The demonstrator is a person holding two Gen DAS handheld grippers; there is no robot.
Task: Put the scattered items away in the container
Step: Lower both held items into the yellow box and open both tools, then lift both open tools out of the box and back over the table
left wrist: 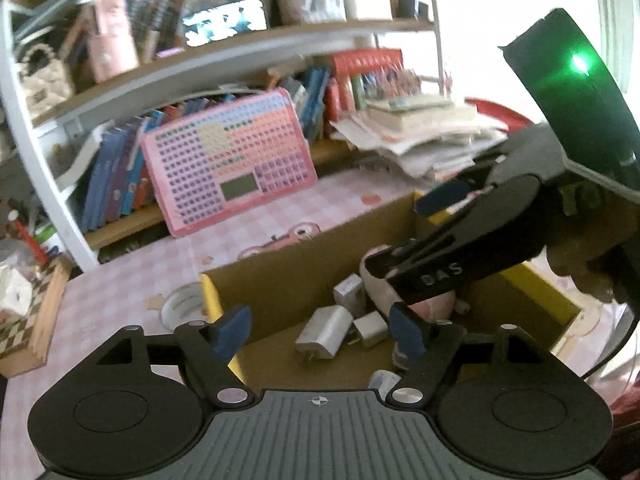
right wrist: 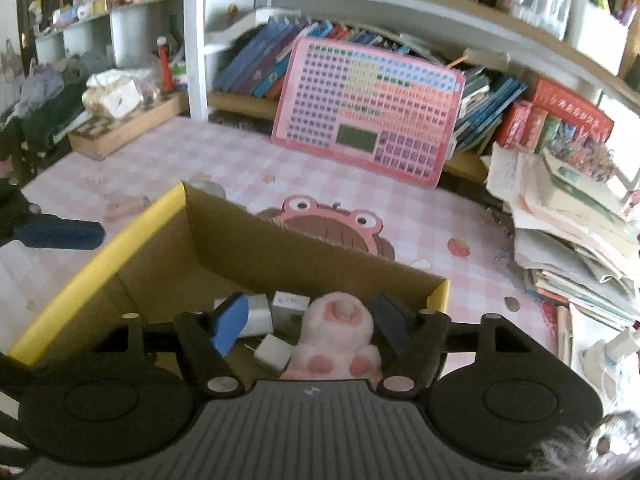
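Note:
A cardboard box with yellow edges (left wrist: 280, 280) (right wrist: 100, 256) sits on the pink checked tablecloth. Inside lie several white chargers (left wrist: 326, 330) (right wrist: 274, 350) and a pink plush toy (right wrist: 338, 336) (left wrist: 378, 292). My left gripper (left wrist: 320, 330) is open and empty over the box's near side. My right gripper (right wrist: 310, 324) is open over the box, its fingers on either side of the plush, apart from it. In the left wrist view the right gripper (left wrist: 432, 236) reaches in from the right above the plush.
A pink keypad toy (left wrist: 228, 164) (right wrist: 368, 108) leans against the bookshelf behind. A stack of papers and books (left wrist: 420, 132) (right wrist: 568, 232) lies at the right. A wooden chessboard box (left wrist: 28, 320) (right wrist: 120, 128) stands at the left. A round lid (left wrist: 182, 306) lies left of the box.

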